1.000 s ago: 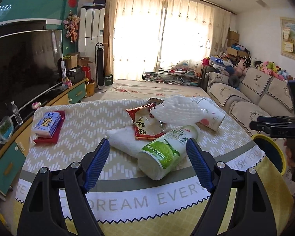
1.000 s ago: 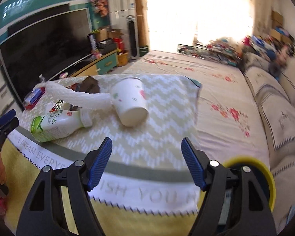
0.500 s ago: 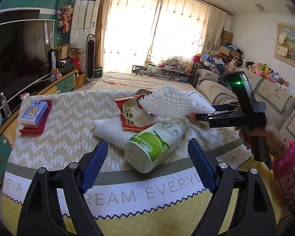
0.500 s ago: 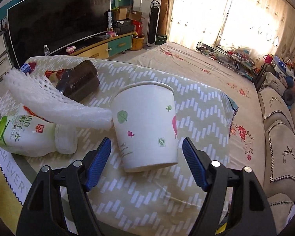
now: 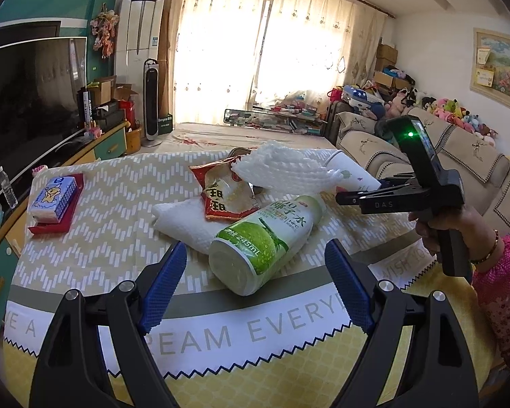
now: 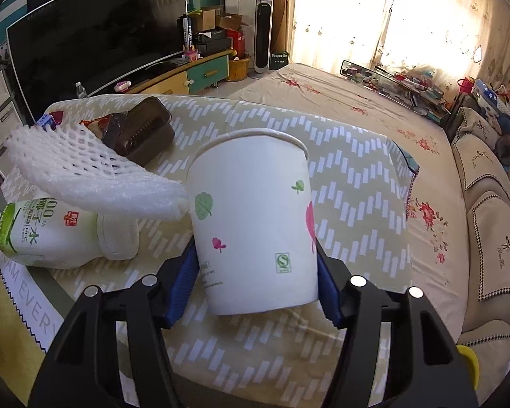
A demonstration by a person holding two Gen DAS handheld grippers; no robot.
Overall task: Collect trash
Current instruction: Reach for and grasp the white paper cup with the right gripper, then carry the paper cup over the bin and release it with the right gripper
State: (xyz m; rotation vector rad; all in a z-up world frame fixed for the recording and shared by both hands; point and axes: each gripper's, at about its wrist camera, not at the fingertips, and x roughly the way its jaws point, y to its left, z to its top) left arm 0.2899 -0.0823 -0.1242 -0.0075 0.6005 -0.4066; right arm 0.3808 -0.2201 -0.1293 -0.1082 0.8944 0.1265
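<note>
Two grippers are at work on one messy bench (image 5: pixel 95 224). The right gripper (image 6: pixel 256 285) has the paper cup (image 6: pixel 255 224) between its blue pads, and its jaws are closing on it. The cup lies tipped on its side on the zigzag cloth, bottom end toward the gripper, mouth pointing away. The pads look like they are at the cup's sides now, but I cannot tell how hard they press.

To do this well, squeeze softly. A paper cup is thin and will likely crush if pinched hard. Hold it near the bottom, where it is stiffer. Lift straight up so it does not drag the white foam net (image 6: pixel 85 173) that leans on it.

The left gripper (image 5: pixel 255 285) is wide open and holds nothing. The coconut water bottle (image 5: pixel 268 238) lies on its side just in front of it, likely next.
</note>
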